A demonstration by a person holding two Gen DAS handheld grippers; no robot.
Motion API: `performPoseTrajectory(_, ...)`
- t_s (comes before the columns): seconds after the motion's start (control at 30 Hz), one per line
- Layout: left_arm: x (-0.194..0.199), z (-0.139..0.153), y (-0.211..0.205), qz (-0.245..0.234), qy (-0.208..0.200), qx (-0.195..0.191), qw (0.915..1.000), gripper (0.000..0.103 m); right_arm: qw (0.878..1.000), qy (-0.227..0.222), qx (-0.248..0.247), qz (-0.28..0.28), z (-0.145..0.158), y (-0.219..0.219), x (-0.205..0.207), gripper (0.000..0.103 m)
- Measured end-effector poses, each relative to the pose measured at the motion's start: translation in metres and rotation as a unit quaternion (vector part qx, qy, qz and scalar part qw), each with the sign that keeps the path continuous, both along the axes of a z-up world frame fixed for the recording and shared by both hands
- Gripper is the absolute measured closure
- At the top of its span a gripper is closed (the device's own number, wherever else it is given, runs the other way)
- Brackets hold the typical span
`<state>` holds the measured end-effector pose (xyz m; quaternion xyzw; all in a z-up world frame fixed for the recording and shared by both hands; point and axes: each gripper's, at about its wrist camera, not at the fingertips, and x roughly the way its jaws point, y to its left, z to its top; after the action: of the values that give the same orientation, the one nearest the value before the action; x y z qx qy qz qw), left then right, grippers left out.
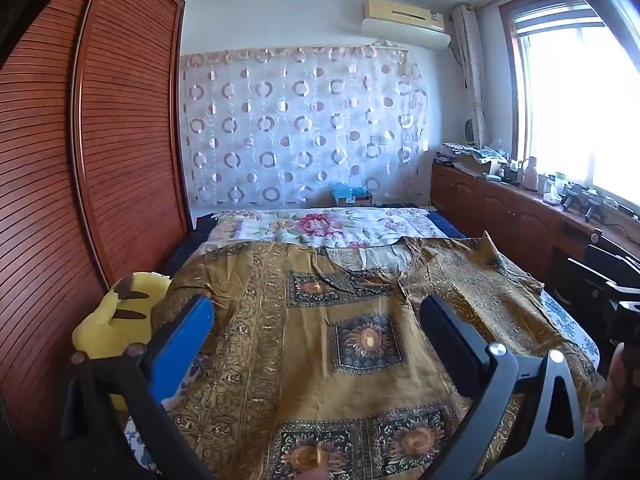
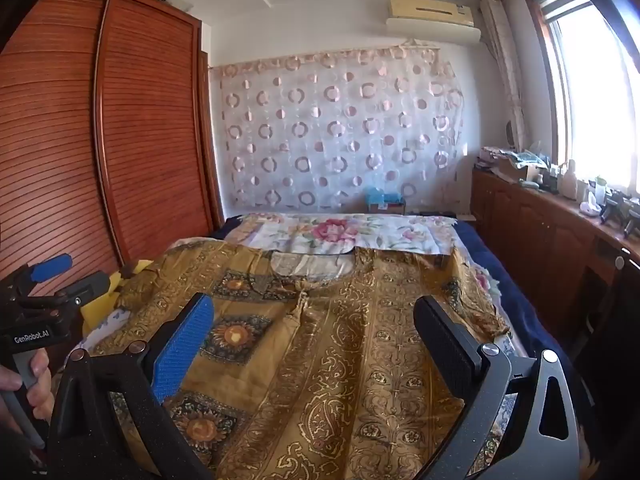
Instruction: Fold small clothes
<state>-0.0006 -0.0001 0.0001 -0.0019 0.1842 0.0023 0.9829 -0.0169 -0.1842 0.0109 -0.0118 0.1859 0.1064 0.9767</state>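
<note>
A mustard-gold patterned top [image 1: 360, 320] with sunflower squares lies spread flat on the bed, neckline at the far end. It also fills the right wrist view [image 2: 340, 340]. My left gripper [image 1: 316, 320] is open and empty, hovering above the garment's near left part. My right gripper [image 2: 312, 320] is open and empty above the garment's near right part. The left gripper also shows at the left edge of the right wrist view [image 2: 48, 280]. The right gripper's body shows at the right edge of the left wrist view [image 1: 616, 292].
A yellow plush toy [image 1: 120, 316] lies at the bed's left edge beside the wooden louvred wardrobe [image 1: 80, 180]. A floral sheet [image 1: 320, 228] covers the far bed. A wooden cabinet [image 1: 500, 208] with clutter runs under the window on the right.
</note>
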Motion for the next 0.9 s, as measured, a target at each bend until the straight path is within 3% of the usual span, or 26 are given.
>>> performPoseTrajectory(0.9,-0.003,0.001,0.004,-0.001,-0.001,0.002,1.0000,0.000,1.000,-0.001,0.008,-0.001,0.000,0.016,-0.002,0.001)
